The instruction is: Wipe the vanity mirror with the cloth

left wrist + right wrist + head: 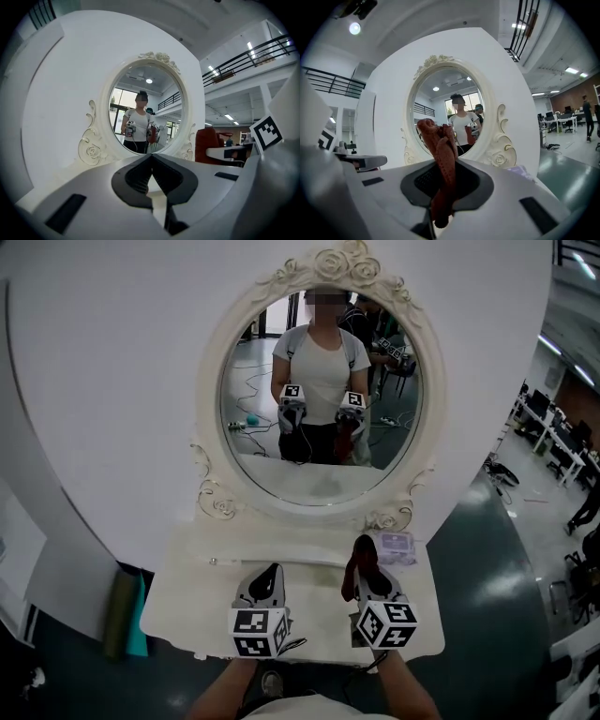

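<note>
At the far left, a flat teal board [128,611] leans upright by the white wall, just off the edge of the white worktop [192,601]. The left hand-held gripper [271,572] hangs low over the front of this worktop and points towards the wall. Its jaws are pressed together at the tips with nothing between them, and the marker cube sits at its near end.

Straight ahead, between the two tools and well behind them, stands the vanity mirror [323,399]. It is an oval glass, upright in a cream frame [211,399] carved with roses and scrolls, and it is set against the rounded white back panel. The glass reflects a person [322,367] in a white top who holds both tools at waist height. Neither tool touches the glass.

To the right, the right hand-held gripper [361,563] is raised a little higher than the left one and also points at the mirror. Its jaws are clamped on the reddish-brown cloth [440,150], which bunches up above the jaw tips while a shorter tail hangs down below them. The cloth is in the air, near the lower rim of the frame but apart from it.

Just beyond this tool, a small lilac packet [397,546] lies on the worktop beside the foot of the frame. Farther right, past the worktop's edge, the dark green floor runs off to rows of office desks [553,432].
</note>
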`<state>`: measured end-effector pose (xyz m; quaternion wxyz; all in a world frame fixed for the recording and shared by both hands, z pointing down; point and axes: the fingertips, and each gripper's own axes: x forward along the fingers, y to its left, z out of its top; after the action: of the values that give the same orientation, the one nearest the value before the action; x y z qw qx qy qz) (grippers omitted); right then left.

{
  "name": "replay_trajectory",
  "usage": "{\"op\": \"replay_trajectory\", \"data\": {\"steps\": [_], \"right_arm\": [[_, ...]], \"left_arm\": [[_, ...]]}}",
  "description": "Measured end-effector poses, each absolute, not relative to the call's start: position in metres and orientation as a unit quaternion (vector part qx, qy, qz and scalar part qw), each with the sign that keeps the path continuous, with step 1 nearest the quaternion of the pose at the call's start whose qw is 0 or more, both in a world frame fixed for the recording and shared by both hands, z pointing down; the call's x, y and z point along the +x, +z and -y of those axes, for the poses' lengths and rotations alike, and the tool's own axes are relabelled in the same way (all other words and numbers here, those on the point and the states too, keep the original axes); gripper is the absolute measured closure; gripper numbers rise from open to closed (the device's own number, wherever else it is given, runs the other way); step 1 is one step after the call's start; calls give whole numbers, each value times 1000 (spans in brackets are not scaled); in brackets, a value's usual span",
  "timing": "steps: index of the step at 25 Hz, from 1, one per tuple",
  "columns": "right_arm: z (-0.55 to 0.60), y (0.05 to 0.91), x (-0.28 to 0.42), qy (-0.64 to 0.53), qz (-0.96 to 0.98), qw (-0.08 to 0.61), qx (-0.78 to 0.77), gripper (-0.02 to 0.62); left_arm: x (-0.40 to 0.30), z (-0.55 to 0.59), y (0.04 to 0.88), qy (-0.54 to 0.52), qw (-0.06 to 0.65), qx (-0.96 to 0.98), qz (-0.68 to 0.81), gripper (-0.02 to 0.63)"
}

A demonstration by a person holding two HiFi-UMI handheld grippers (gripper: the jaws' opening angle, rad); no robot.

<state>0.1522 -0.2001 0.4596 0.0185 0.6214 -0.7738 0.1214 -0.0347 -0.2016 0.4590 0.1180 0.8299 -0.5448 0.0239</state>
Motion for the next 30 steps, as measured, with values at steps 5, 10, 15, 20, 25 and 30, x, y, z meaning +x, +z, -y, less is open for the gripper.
{"op": "replay_trajectory", "data": {"steps": [5,10,15,20,25,30], "right_arm": [[181,470,168,129,780,19,612,535],[163,482,167,149,792,11,592,535],[154,484,160,153,796,6,585,535],[150,483,153,146,795,15,589,535],[155,476,142,134,792,12,595,535],[160,476,139,135,788,11,601,535]], "left_arm": [[-29,179,450,13,110,819,563,595],[-28,152,457,32,94,803,587,595],[-29,140,467,39,105,797,593,595],[-31,141,474,37,119,801,586,595],[-33,152,473,34,124,809,574,595],[-32,159,476,34,129,815,565,595]]}}
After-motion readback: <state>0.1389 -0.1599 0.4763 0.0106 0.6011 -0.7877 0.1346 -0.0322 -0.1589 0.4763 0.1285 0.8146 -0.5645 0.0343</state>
